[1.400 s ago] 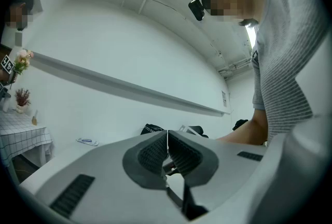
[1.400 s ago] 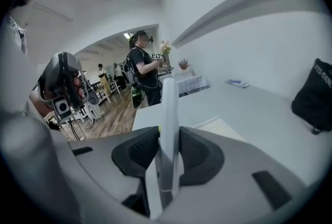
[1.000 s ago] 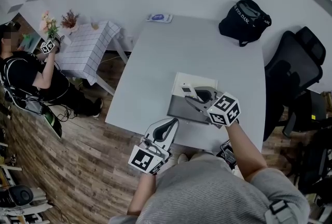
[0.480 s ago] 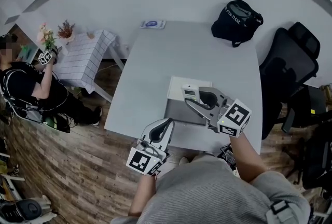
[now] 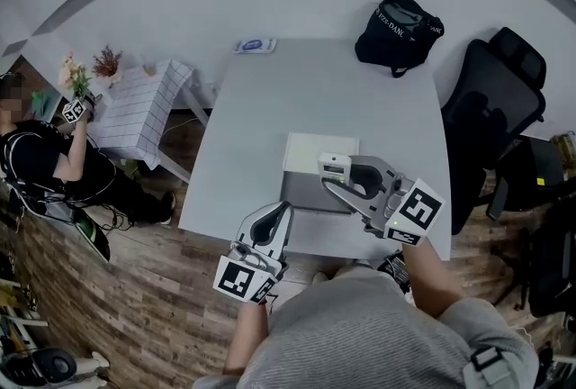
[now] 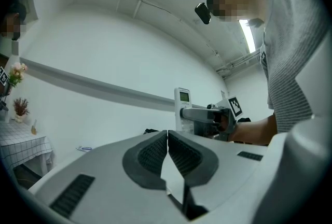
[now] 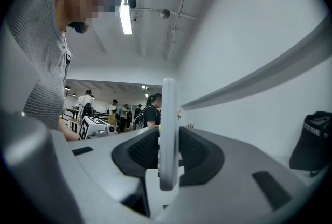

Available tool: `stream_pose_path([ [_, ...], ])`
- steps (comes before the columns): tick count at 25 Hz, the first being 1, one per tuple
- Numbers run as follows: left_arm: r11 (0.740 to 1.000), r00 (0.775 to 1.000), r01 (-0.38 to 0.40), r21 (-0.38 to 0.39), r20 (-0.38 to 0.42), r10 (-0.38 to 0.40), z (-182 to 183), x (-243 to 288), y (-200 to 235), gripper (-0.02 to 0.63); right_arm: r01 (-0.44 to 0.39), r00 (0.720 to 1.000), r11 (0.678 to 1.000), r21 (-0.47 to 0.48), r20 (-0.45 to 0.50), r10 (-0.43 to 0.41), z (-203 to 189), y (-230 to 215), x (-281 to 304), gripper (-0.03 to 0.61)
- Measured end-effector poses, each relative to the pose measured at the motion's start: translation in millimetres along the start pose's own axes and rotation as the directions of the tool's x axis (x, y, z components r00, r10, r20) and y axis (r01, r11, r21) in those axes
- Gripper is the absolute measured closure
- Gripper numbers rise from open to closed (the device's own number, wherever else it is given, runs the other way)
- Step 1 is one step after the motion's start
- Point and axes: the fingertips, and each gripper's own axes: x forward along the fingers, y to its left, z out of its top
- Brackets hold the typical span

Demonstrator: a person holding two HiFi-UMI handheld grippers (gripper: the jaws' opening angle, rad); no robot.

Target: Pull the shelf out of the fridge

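The right gripper (image 7: 168, 158) was found clenched on a thin white plate (image 7: 167, 114), which was seen edge-on between its pads, standing upright and rising well above the jaws. From the left gripper view the same plate (image 6: 182, 109) was shown face-on, with a small greenish window near its top end. It was taken to be the shelf of the task, though that could not be confirmed from its shape alone. The left gripper (image 6: 167, 150) was held with its jaws closed together on nothing. It was kept low and near the person's body, apart from the work.

In the head view the plate (image 5: 333, 164) was seen over the near right part of the white box-shaped fridge (image 5: 306, 149), which stood on the grey table (image 5: 270, 99). Whether the plate touched the box could not be told. A black bag (image 5: 398, 24) lay at the far corner of the table, and an office chair (image 5: 490, 99) stood beside it.

The pulling-out was judged to be done or very nearly done, with the shelf already gripped and lifted. The next move was judged to call for the shelf to be carried clear of the fridge and lowered flat onto a bare part of the table. The grip would need to be kept firm until then.
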Motion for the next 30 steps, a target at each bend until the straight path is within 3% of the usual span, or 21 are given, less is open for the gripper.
stream_pose_path([
  [30,0.999,0.999,0.037,0.003,0.001,-0.037,1.7,4.0,-12.7,0.601,0.024,0.999,0.998,-0.06,0.036,-0.022,22.0,5.3,-17.5,0.462],
])
